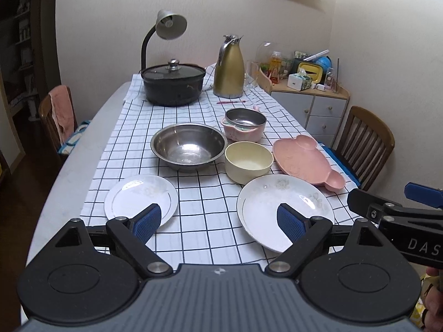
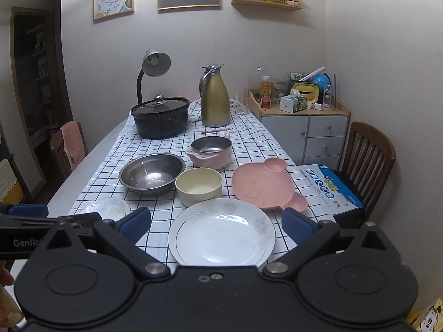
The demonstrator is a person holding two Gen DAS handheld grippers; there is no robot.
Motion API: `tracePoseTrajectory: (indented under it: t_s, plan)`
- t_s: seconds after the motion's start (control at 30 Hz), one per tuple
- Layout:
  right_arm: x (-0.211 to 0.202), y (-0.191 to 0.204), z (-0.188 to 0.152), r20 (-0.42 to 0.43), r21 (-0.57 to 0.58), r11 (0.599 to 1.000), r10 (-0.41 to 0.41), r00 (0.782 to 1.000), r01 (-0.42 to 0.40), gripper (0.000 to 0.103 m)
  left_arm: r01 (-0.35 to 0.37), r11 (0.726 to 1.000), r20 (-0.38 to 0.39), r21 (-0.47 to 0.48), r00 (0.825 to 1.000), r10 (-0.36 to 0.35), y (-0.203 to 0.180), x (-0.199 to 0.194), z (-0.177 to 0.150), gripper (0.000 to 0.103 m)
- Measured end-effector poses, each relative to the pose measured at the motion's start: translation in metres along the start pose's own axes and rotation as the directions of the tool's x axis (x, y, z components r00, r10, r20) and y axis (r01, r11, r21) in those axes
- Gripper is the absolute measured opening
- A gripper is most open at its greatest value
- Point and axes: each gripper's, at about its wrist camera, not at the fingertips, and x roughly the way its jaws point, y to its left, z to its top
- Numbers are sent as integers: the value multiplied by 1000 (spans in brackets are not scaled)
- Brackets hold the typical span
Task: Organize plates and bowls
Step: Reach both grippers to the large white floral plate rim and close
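Note:
On the checked cloth lie a small white plate [image 1: 141, 197] [image 2: 108, 207], a large white plate [image 1: 282, 210] [image 2: 221, 231], a steel bowl [image 1: 188, 146] [image 2: 151, 173], a cream bowl [image 1: 248, 161] [image 2: 198, 183], a pink bear-shaped plate [image 1: 307, 160] [image 2: 267, 186] and a steel bowl in a pink holder [image 1: 245, 124] [image 2: 211, 150]. My left gripper [image 1: 218, 218] is open and empty, above the cloth between the two white plates. My right gripper [image 2: 218, 222] is open and empty, hovering over the large white plate; it also shows at the right edge of the left wrist view [image 1: 393, 207].
A black lidded pot [image 1: 173, 84], a desk lamp [image 1: 166, 27], a gold thermos jug [image 1: 229, 67] and a pink pen [image 1: 231, 101] stand at the far end. Wooden chairs [image 1: 365, 144] flank the table. A cluttered cabinet [image 1: 313, 102] sits in the right corner.

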Motion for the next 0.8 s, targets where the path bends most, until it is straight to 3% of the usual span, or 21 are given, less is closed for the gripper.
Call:
tracePoseTrajectory:
  t_s: [0.33, 0.5, 0.6, 0.7, 0.8]
  plan:
    - [52, -11, 18, -47, -50, 993, 108, 993, -110, 100, -72, 993, -50, -99, 996, 67, 9, 36, 16, 91]
    - [82, -2, 24, -95, -78, 982, 166, 981, -174, 98, -149, 977, -69, -153, 988, 140, 34, 47, 18, 91]
    - [97, 11, 24, -117, -97, 977, 180, 977, -192, 96, -161, 972, -91, -174, 985, 147, 55, 57, 20, 91]
    - [107, 16, 23, -123, -107, 980, 156, 980, -169, 96, -132, 981, -113, -142, 987, 116, 65, 74, 20, 91]
    - [122, 5, 17, -147, -112, 990, 72, 986, -89, 93, -36, 995, -146, -92, 989, 22, 62, 99, 18, 91]
